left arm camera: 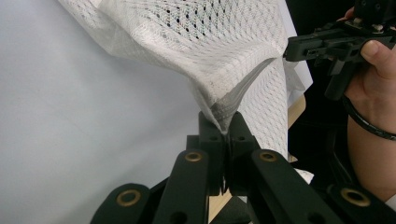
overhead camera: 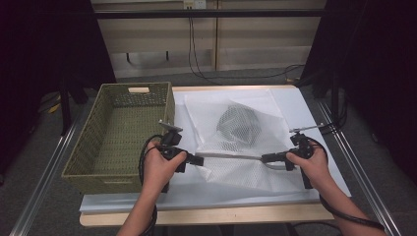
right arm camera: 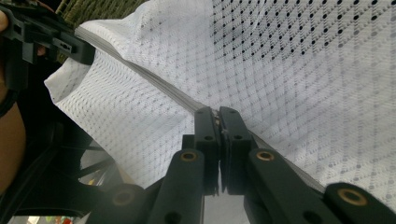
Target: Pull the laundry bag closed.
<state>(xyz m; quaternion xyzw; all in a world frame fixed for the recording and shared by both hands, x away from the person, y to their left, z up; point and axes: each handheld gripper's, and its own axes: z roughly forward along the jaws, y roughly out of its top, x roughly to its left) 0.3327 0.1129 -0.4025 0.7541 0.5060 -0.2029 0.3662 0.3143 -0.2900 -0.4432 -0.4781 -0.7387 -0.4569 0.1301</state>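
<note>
We find the left tongs point(overhead camera: 196, 160) and right tongs point(overhead camera: 267, 158) each clamped tight on the zipper edge of the white mesh bag point(overhead camera: 236, 142), stretched taut above the bench point(overhead camera: 206, 215); a dark item sits inside; the edge-holding step is in hand; next, we judge, lift evenly toward the basket point(overhead camera: 118, 135).

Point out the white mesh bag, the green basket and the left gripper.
white mesh bag point(overhead camera: 255, 128): high view, bare mesh right of the dark bundle.
green basket point(overhead camera: 93, 132): high view, left wall.
left gripper point(left arm camera: 223, 122): left gripper view, tips clamped on the bag's seam.
</note>
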